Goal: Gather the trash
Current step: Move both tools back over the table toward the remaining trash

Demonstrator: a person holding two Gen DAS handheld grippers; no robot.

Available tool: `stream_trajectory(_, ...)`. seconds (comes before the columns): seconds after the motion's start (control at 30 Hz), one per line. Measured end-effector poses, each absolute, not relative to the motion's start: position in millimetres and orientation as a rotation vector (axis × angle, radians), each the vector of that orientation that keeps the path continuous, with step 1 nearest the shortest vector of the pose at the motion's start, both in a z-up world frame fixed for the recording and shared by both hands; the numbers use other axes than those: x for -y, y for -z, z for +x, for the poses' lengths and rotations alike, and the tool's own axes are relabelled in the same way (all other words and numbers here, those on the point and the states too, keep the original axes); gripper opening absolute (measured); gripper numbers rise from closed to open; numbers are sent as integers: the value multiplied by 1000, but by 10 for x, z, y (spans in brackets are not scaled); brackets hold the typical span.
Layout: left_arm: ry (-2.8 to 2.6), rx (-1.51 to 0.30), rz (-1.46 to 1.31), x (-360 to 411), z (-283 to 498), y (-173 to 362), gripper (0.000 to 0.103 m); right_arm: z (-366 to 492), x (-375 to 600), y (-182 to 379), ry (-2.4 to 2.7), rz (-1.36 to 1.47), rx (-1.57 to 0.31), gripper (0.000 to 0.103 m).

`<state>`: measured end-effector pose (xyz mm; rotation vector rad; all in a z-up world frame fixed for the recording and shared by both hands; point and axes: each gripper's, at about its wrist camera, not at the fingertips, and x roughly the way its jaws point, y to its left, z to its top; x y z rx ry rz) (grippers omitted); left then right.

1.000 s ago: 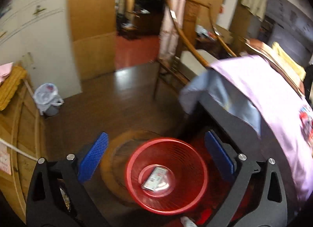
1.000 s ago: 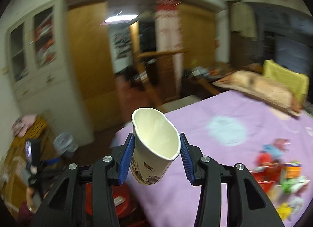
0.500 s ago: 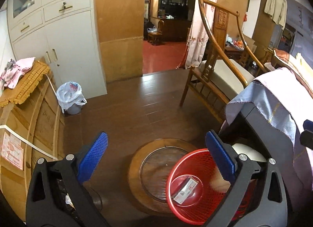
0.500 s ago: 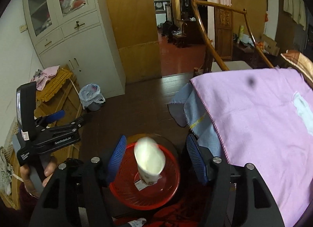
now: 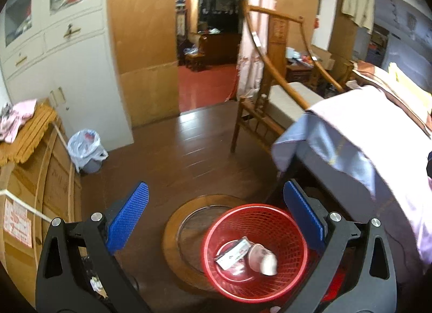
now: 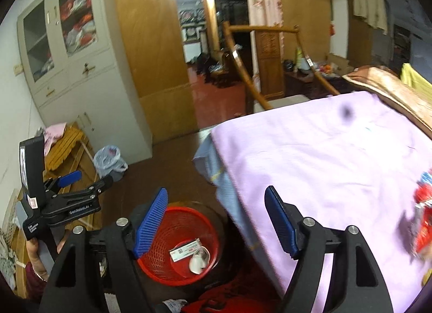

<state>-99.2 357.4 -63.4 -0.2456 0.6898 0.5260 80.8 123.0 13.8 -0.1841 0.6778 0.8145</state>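
The left gripper (image 5: 216,221) is standing wide apart with nothing between its blue pads, hovering over the floor beside the red basket (image 5: 255,252). In the right wrist view a hand (image 6: 36,256) is carrying it at the far left edge.

The red basket is sitting on the dark floor just beside the corner of the bed, partly over a round wooden stand (image 5: 189,232). Inside it a paper cup (image 5: 263,257) is lying on its side, touching a flat printed carton (image 5: 233,252).

The right gripper (image 6: 216,221) is empty; its jaws are opening above the basket and the bed edge, with no item between them.

Further right, loose red wrappers (image 6: 424,221) are lying on the lilac bedcover (image 6: 324,164), well apart from the basket, and they appear to be the remaining trash.

Judged from their look, they are light, thin and crinkly, likely slippery and easily crushed. They are blurred, so their exact form cannot be told. A pinch across a bunched middle, rather than a flat edge, is looking the safer hold; the soft cover beneath may give way under pressure.
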Motion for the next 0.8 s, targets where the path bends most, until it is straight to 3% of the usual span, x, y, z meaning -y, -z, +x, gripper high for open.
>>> stream_trajectory(0.5,-257,-676,-61,-2025,-856,239,96,527,720,-522,-583,31,-490,85)
stream_trajectory(0.8,-75,-683,41,-1004,-661,180,96,292,2000,-442,-378,148,-426,92)
